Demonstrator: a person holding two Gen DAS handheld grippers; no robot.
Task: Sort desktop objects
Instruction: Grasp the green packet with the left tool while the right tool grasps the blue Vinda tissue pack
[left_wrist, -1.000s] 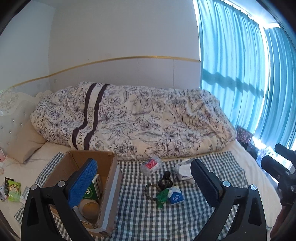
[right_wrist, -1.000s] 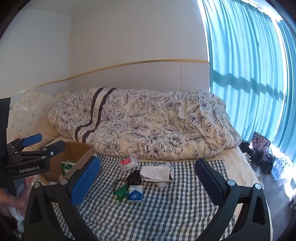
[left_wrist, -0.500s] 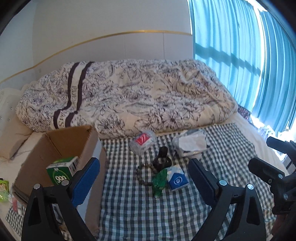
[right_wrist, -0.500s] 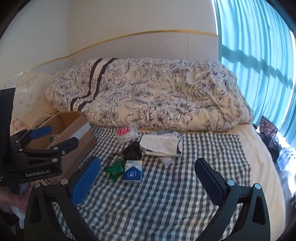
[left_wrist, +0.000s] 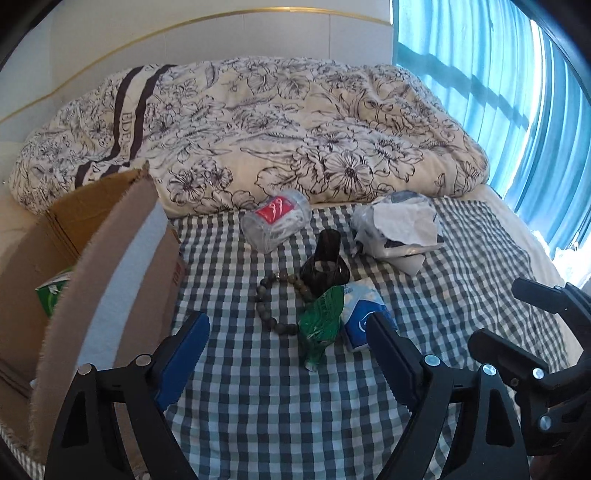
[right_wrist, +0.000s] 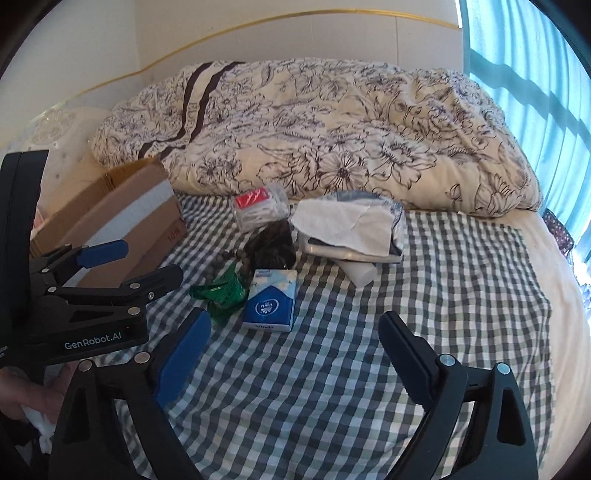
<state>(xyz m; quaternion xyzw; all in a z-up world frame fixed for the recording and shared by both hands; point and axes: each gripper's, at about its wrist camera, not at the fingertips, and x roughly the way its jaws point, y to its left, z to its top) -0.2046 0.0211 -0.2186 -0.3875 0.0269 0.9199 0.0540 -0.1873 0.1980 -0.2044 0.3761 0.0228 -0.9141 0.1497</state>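
Left wrist view shows your left gripper (left_wrist: 288, 352) with jaws spread wide and holding nothing, hovering over the checked cloth (left_wrist: 277, 406) just short of the pile of things. A green wrapper (left_wrist: 321, 325) lies between the fingers' line of sight, touching a blue tissue pack (left_wrist: 360, 314), with a bead bracelet (left_wrist: 275, 302), a dark bottle (left_wrist: 325, 266) and a clear jar (left_wrist: 275, 219) beyond it. The cardboard box (left_wrist: 122, 266) stands to the left, a green carton (left_wrist: 51, 295) inside. Your right gripper (right_wrist: 295, 354) is likewise spread and empty, near the tissue pack (right_wrist: 271, 299). A crumpled white bag (right_wrist: 347, 229) sits by the quilt (right_wrist: 332, 140).
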